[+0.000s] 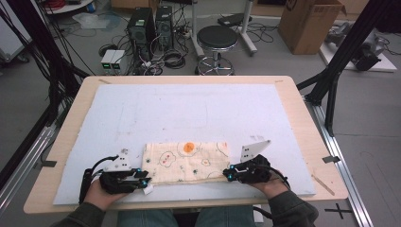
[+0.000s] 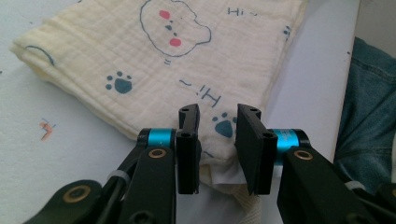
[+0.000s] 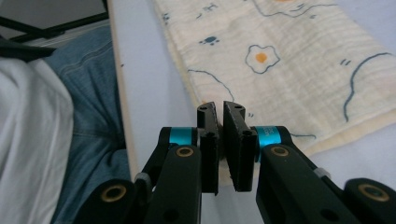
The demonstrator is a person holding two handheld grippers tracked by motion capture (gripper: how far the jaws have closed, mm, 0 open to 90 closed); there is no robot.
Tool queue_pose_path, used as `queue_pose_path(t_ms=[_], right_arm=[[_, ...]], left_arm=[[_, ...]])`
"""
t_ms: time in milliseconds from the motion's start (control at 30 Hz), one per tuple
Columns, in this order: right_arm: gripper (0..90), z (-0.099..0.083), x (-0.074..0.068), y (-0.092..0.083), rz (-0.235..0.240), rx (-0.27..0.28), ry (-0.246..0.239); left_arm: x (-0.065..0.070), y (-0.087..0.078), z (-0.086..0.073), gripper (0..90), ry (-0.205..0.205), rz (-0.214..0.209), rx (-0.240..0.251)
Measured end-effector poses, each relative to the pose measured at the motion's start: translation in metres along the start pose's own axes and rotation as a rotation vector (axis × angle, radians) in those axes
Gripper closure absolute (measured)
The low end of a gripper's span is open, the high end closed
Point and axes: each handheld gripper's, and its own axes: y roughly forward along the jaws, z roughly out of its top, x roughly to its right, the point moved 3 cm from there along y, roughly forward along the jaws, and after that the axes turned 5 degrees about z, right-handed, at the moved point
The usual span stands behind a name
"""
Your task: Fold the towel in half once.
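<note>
A folded cream cloth printed with bears, paws and fried eggs lies flat on the white mat near the table's front edge. My left gripper sits at the cloth's near left corner. In the left gripper view its jaws stand a finger's width apart, straddling the corner of the cloth, which lies flat and unpinched. My right gripper is at the near right corner. In the right gripper view its jaws are almost together, with the edge of the cloth running in between them.
The mat covers most of the wooden table. The person's jeans show just past the table's front edge. Beyond the table stand a stool, computer towers and a cardboard box on the floor.
</note>
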Motion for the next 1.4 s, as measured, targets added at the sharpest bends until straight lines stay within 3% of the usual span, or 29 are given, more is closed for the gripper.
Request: queue_pose_path(t_ms=[167,233,333,400,467,700,1000,1100,1267,1400], right_arm=[[81.3,-0.011,-0.001,0.011,0.031,-0.076,0.010],[78.6,-0.009,-0.001,0.009,0.052,-0.052,0.010],[75.4,-0.002,-0.001,0.003,0.082,0.043,0.012],[73.7,-0.001,0.001,0.002,0.067,0.058,0.014],[73.2,-0.004,0.004,0.005,0.043,0.039,0.027],[72.6,-0.015,0.012,0.010,0.010,-0.020,0.069],[69.8,-0.017,0.009,0.010,-0.008,-0.025,0.038],[66.2,-0.016,0.008,0.010,0.006,-0.007,0.035],[62.1,-0.008,0.008,0.003,0.023,0.088,0.043],[59.0,-0.005,0.010,0.000,0.014,0.122,0.058]], left_arm=[[0.000,-0.003,0.001,68.1,-0.004,-0.022,0.030],[0.000,-0.005,0.002,66.8,0.000,-0.026,0.046],[0.000,-0.006,0.004,66.8,-0.006,-0.027,0.073],[-0.001,-0.006,0.005,68.9,-0.009,-0.020,0.077],[-0.001,-0.006,0.006,72.3,-0.011,-0.015,0.078],[-0.002,-0.001,0.000,75.6,-0.001,0.000,0.011],[-0.002,-0.002,-0.003,75.3,0.002,-0.003,0.001],[-0.003,-0.004,-0.001,72.6,0.002,-0.004,0.016],[-0.005,-0.012,0.004,69.7,-0.019,-0.004,0.077],[-0.007,-0.015,0.006,67.9,-0.022,0.002,0.094]])
